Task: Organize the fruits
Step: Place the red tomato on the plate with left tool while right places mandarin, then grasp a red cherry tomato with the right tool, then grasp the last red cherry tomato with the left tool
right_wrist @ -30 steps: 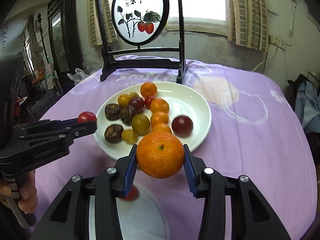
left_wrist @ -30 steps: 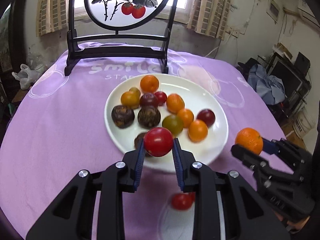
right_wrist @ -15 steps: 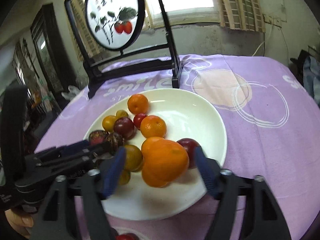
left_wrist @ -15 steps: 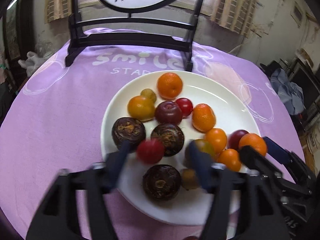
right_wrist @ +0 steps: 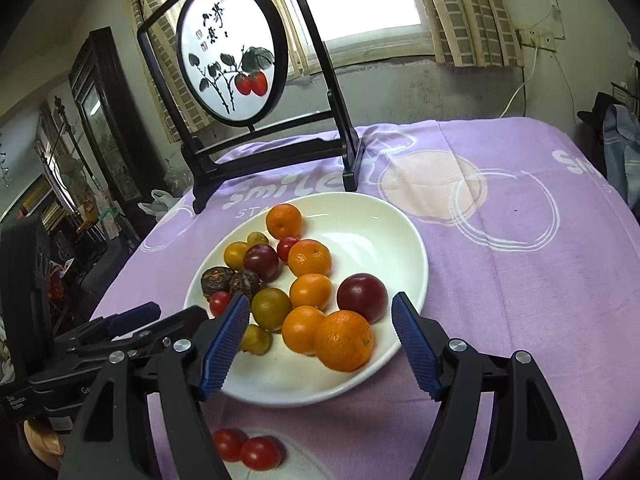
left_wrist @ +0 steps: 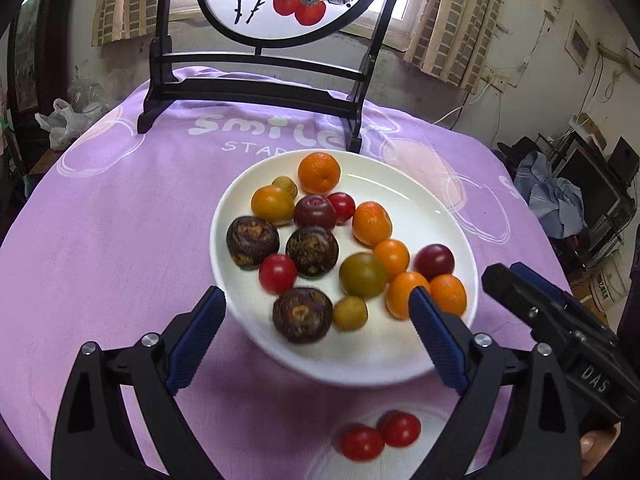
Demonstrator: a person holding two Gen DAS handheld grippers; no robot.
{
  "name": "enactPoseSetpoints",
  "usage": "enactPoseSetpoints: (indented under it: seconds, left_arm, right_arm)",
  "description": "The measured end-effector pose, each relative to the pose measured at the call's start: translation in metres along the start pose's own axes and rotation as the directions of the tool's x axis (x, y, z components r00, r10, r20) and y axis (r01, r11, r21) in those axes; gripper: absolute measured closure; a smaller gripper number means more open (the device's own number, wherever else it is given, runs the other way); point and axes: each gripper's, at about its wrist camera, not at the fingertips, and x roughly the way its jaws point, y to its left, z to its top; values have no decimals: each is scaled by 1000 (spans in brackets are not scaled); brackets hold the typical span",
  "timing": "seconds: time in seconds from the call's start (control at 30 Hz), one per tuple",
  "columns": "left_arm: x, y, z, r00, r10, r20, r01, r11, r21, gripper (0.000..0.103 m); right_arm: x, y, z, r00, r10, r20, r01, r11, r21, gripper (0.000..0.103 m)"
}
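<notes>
Two grippers hang over the near rim of a white plate [left_wrist: 416, 196] and neither grips anything. The left gripper [left_wrist: 316, 312] has its blue-padded fingers spread wide, with several fruits on the plate showing in the gap between them. The right gripper [right_wrist: 320, 320] is spread just as wide at the plate's near edge, and a large orange [right_wrist: 344, 340] lies on the plate between its fingers, touching neither pad.

All other fruit sits relative to the plate as follows. On it, toward the left side, a small red tomato [left_wrist: 277, 273] rests among three dark brown, rough-skinned fruits [left_wrist: 302, 314]. Toward the middle is a greenish round fruit [left_wrist: 362, 275], with several small oranges [left_wrist: 391, 258] running in a line beside it toward the far rim. A dark red plum [left_wrist: 434, 260] lies on the right side, just beside the large orange. Off the plate, on the purple tablecloth [left_wrist: 120, 216] just in front of its near rim, two red tomatoes [left_wrist: 378, 434] lie touching each other. Beyond the far rim stands a black frame with a round painted screen [right_wrist: 232, 52].
</notes>
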Motion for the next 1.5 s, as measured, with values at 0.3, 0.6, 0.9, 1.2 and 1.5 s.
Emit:
enactPoseSetpoints:
  seconds: [0.3,0.6,0.9,1.2,1.5]
  left_arm:
    - [-21,-2,-41,998,42,-38,-41,999,8,12]
    - [-25,19,-73,994,94,-58,-95,995,-12,12]
    - [-27,27,-76,997,57,-60,-57,998,-6,12]
    - [-31,33,-72,997,52,-53,-54,998,-34,12]
    - [-26,27,-76,997,37,-69,-37,999,-10,12]
  right_arm:
    - [-22,7,-38,998,-23,-57,20,998,-61,28]
    - [-36,21,-97,986,-72,-147,44,982,-186,28]
    - [-12,52,-121,961,-166,-222,78,930,-359,29]
    - [23,65,-100,960,-161,-229,60,917,-394,61]
    - [7,51,-98,963,-159,-217,81,940,-332,73]
